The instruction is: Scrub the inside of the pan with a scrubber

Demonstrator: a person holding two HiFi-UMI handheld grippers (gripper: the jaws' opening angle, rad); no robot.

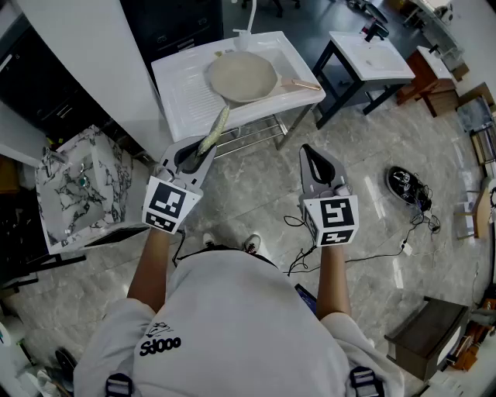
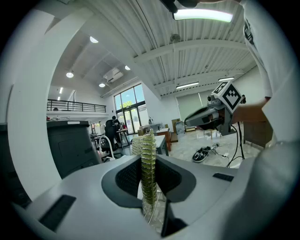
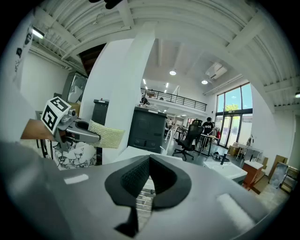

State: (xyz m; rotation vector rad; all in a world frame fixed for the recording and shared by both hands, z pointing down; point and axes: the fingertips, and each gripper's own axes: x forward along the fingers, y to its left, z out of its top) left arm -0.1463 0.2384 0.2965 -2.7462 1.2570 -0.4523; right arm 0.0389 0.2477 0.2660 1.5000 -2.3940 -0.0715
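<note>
A round beige pan (image 1: 242, 76) with a pale handle lies on the white sink unit (image 1: 180, 89) ahead of me. My left gripper (image 1: 203, 144) is shut on a flat yellow-green scrubber (image 1: 214, 130) that sticks out toward the pan; the scrubber (image 2: 148, 165) stands edge-on between the jaws in the left gripper view. My right gripper (image 1: 308, 150) is shut with nothing in it, held over the floor short of the sink unit. In the right gripper view the scrubber (image 3: 106, 134) shows at the left, and the jaws (image 3: 149, 160) meet at their tips.
A white tap (image 1: 248, 23) rises behind the pan. Another white sink stand (image 1: 370, 56) is at the right. A marbled basin (image 1: 77, 186) sits at the left. A black shoe (image 1: 406, 184) and cables lie on the marble floor at the right.
</note>
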